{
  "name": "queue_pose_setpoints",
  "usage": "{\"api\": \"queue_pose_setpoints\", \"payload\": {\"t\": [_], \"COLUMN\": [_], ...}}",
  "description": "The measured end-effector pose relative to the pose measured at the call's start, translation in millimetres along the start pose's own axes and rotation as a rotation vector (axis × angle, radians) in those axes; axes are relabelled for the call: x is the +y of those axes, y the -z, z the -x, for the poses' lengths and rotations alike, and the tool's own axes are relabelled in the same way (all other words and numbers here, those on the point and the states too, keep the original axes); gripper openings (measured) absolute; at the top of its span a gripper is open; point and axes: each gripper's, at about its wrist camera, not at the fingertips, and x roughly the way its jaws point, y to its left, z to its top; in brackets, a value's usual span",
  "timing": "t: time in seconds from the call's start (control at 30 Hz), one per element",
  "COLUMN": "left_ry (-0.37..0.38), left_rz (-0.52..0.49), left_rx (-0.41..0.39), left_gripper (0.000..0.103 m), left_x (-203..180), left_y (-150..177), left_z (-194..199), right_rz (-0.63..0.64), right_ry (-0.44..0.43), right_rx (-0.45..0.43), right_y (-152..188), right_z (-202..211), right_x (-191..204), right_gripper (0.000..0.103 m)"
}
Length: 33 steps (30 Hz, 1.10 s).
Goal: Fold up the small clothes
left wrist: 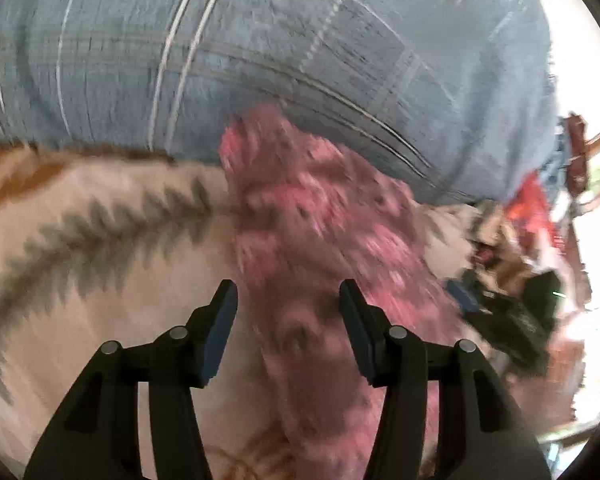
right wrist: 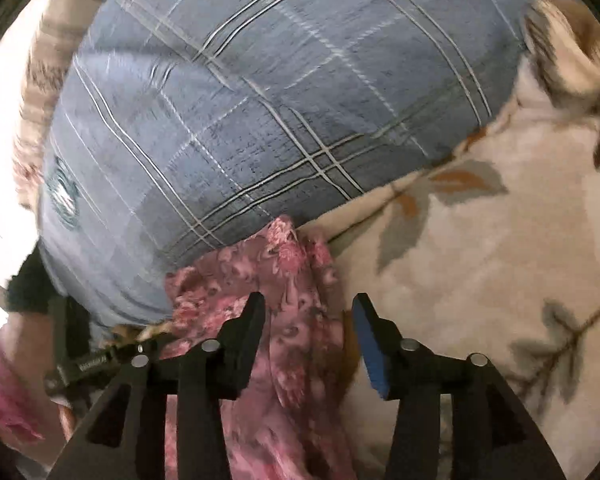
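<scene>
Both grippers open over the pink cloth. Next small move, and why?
Probably lower the left gripper and close it on the pink floral cloth. Both it and the right gripper are open, with the cloth lying bunched in a strip between their fingers on the leaf-print sheet by the blue plaid pillow. Nothing is gripped yet.

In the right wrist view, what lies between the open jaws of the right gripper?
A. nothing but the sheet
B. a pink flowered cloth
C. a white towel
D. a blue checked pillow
B: the pink flowered cloth runs between the spread jaws of the right gripper, in front of the pillow.
</scene>
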Motion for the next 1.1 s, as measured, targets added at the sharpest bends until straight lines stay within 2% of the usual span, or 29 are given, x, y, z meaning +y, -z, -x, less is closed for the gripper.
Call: {"api": "queue_pose_setpoints", "payload": {"t": [0.07, 0.13, 0.2, 0.23, 0.3, 0.33, 0.37, 0.4, 0.43, 0.47, 0.53, 0.63, 0.8, 1.03, 1.1], "left_ry": [0.077, 0.088, 0.108, 0.118, 0.106, 0.093, 0.08, 0.07, 0.053, 0.042, 0.031, 0.031, 0.05, 0.053, 0.049], "left_rz": [0.041, 0.053, 0.074, 0.092, 0.095, 0.094, 0.092, 0.084, 0.065, 0.048, 0.031, 0.034, 0.033, 0.041, 0.051], "left_rx": [0.051, 0.086, 0.106, 0.107, 0.078, 0.072, 0.055, 0.046, 0.033, 0.021, 0.003, -0.016, -0.053, -0.114, -0.124], "left_gripper": [0.057, 0.065, 0.07, 0.071, 0.071, 0.067, 0.06, 0.049, 0.043, 0.04, 0.035, 0.034, 0.034, 0.034, 0.034], "left_x": [4.6, 4.4, 2.9, 2.2, -8.0, -11.1, -13.9, -16.1, -21.8, -27.4, -31.2, -29.0, -21.9, 5.2, 9.0], "left_y": [12.6, 20.3, 27.1, 29.2, 31.0, 27.9, 28.0, 30.4, 31.5, 33.2, 34.7, 41.5, 56.8, 110.0, 122.6], "left_z": [-7.8, -18.1, -25.8, -30.1, -34.1, -35.4, -34.6, -32.0, -31.5, -30.5, -25.9, -10.3, 25.4, 94.2, 103.2], "right_rz": [-0.025, -0.02, 0.031, 0.044, 0.088, 0.107, 0.124, 0.162, 0.185, 0.211, 0.229, 0.249, 0.26, 0.29, 0.308], "right_ry": [-0.029, -0.075, -0.123, -0.139, -0.077, -0.041, -0.012, 0.019, 0.034, 0.046, 0.053, 0.063, 0.026, -0.069, -0.09], "right_rx": [0.046, 0.103, 0.125, 0.139, 0.133, 0.138, 0.136, 0.127, 0.115, 0.097, 0.068, 0.026, -0.012, -0.014, -0.002], "right_y": [4.6, 13.4, 19.4, 22.4, 24.5, 25.4, 26.7, 28.2, 28.3, 30.1, 34.8, 43.5, 62.0, 109.8, 124.9], "right_z": [-8.4, -19.2, -26.4, -28.4, -32.6, -35.6, -36.9, -36.0, -33.1, -28.8, -19.1, -5.9, 14.5, 30.0, 32.4], "right_x": [-4.9, -7.0, 4.0, 9.1, 18.9, 23.3, 27.3, 32.1, 34.0, 36.9, 38.1, 41.8, 61.1, 101.4, 112.5], "right_gripper": [0.054, 0.054, 0.059, 0.066, 0.067, 0.062, 0.047, 0.039, 0.028, 0.023, 0.021, 0.02, 0.02, 0.02, 0.02]}}
